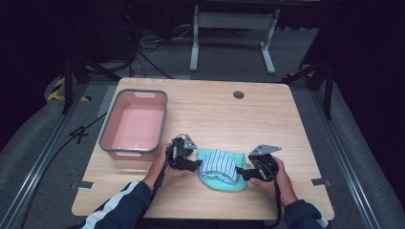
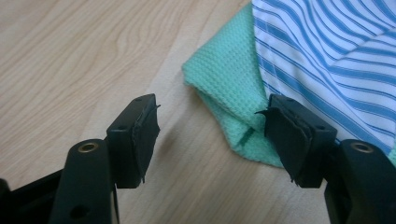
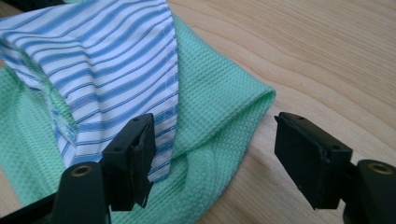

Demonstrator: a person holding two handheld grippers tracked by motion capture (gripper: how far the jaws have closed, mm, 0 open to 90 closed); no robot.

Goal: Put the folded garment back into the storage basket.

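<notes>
While both jaws gape, the left hand-held gripper (image 2: 210, 135) and right hand-held gripper (image 3: 212, 156) each straddle a folded corner of the waffle-weave green cloth (image 3: 219, 112) — smooth striped fabric (image 3: 107, 60) lying just beyond — on the woodgrain worktop (image 2: 70, 56).

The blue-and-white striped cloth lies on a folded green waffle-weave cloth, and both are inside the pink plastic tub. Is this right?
Not quite. The blue-and-white striped cloth does lie on the folded green waffle-weave cloth, but both are on the wooden table, beside the pink plastic tub. The high view shows it.

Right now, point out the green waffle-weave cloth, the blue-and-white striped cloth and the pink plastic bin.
Green waffle-weave cloth (image 3: 219, 112), right gripper view, folded edge.
Blue-and-white striped cloth (image 2: 327, 51), left gripper view, middle.
Pink plastic bin (image 1: 163, 119), high view, right rim.
</notes>
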